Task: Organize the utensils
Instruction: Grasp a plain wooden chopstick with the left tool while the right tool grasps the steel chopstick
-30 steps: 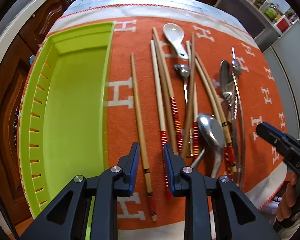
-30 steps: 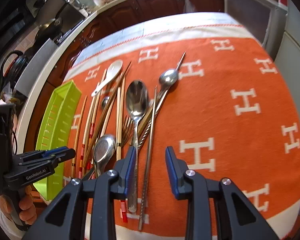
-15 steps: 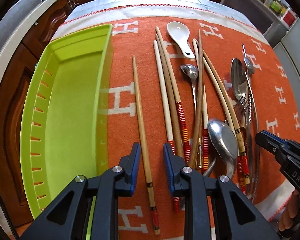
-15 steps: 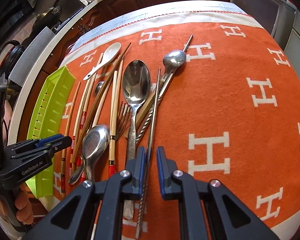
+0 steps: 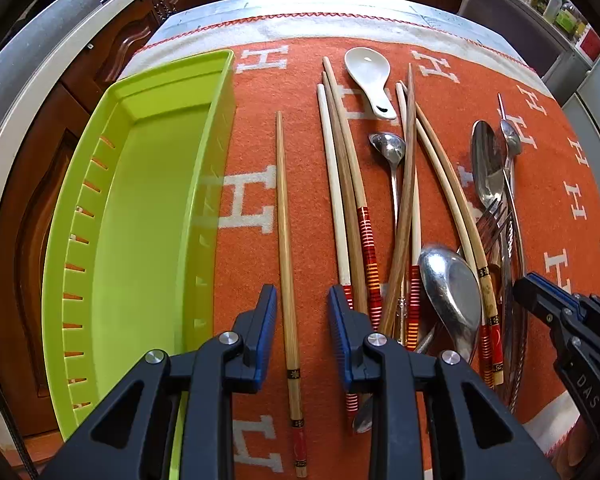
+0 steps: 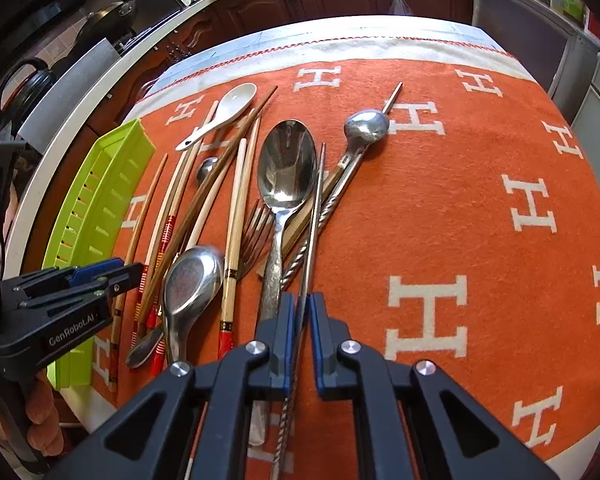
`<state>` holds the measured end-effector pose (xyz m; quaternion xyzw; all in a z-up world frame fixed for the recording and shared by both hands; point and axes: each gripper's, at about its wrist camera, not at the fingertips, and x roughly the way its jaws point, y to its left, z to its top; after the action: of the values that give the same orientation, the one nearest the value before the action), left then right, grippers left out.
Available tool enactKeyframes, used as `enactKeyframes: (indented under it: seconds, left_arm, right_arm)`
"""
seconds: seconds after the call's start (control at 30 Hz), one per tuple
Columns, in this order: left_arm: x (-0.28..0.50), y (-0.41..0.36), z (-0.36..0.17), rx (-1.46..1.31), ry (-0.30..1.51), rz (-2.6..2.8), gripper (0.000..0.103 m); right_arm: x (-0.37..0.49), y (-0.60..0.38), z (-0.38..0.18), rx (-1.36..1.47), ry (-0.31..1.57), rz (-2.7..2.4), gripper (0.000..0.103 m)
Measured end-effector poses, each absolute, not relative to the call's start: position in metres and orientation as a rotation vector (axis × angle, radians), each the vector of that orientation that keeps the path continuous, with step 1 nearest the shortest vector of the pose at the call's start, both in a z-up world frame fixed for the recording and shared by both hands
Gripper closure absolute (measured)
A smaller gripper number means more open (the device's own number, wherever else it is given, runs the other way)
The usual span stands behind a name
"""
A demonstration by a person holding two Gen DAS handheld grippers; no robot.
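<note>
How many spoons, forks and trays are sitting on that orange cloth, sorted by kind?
Metal spoons: 4
White ceramic spoon: 1
Fork: 1
Green tray: 1
Total: 7
The chopsticks overlap too much to count reliably.

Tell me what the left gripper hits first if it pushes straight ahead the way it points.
Likely the lone bamboo chopstick lying lengthwise between the open fingers of the left gripper, apart from the lime-green plastic tray. Height above the orange cloth is unclear, so it might pass over.

"genrobot.ai" on left gripper [image 6: 130,274]
</note>
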<state>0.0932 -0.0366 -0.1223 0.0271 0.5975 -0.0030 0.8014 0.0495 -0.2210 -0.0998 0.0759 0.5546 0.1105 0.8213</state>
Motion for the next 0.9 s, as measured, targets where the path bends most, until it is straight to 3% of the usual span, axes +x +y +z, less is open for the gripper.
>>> enactKeyframes:
  seconds: [0.07,0.13,0.63,0.9]
  left_arm:
    - [0.087,-0.036,-0.121,0.061,1.277,-0.007,0.081]
    - [0.081,-0.036,-0.120,0.038,1.285,-0.040,0.097]
    - [0.065,-0.024,-0.115,-0.036,1.256,-0.068,0.099]
    - [0.056,-0.011,-0.082,-0.067,1.196,-0.104,0.099]
  right_arm:
    - [0.050,-0.221,-0.100,0.172,1.181,0.240,0.096]
    - [0.049,-0.222,-0.100,0.184,1.181,0.242,0.096]
    - [0.045,-0.239,-0.096,0.296,1.158,0.294,0.097]
    - [0.045,-0.236,-0.099,0.267,1.173,0.270,0.096]
